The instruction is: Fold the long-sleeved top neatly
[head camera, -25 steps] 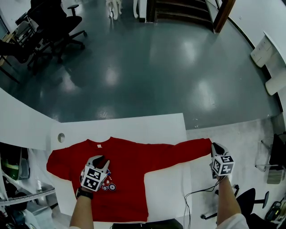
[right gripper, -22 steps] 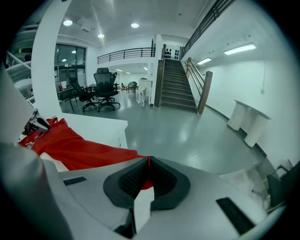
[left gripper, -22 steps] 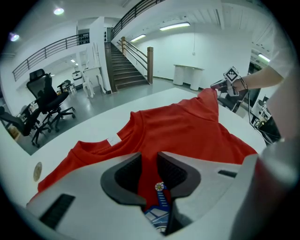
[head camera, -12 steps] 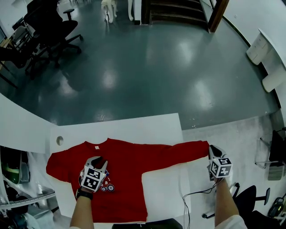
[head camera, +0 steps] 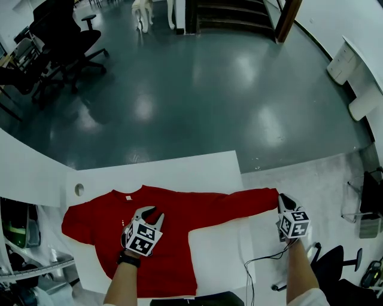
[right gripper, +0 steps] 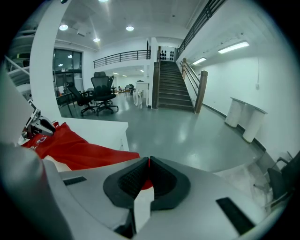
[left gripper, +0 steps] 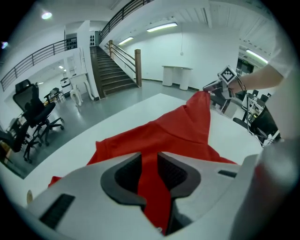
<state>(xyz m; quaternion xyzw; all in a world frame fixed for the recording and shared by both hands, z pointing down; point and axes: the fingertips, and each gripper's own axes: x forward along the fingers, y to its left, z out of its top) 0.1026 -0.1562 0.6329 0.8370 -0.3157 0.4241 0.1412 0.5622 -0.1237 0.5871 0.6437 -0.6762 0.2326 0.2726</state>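
A red long-sleeved top point(head camera: 173, 263) lies flat, front up, on the white table point(head camera: 197, 170), its collar toward the far edge. My left gripper point(head camera: 151, 214) hovers over the chest, jaws apart, with nothing gripped; through the gap in the left gripper view point(left gripper: 149, 171) I see the red cloth point(left gripper: 164, 131) below. The right sleeve point(head camera: 239, 203) is stretched out past the table's right edge. My right gripper point(head camera: 281, 199) is shut on its cuff, and a sliver of red shows between the pads point(right gripper: 149, 176). The left sleeve point(head camera: 75, 218) lies bunched at the left.
A round hole point(head camera: 79, 189) sits in the table near its far left corner. A cable point(head camera: 257, 263) trails off the table's right side. Beyond the table lies shiny grey floor with office chairs point(head camera: 66, 36) at the far left and stairs point(head camera: 233, 15) at the back.
My left gripper has moved to the right across the chest of the top, which has stayed flat. The right gripper has kept its hold on the cuff in place.
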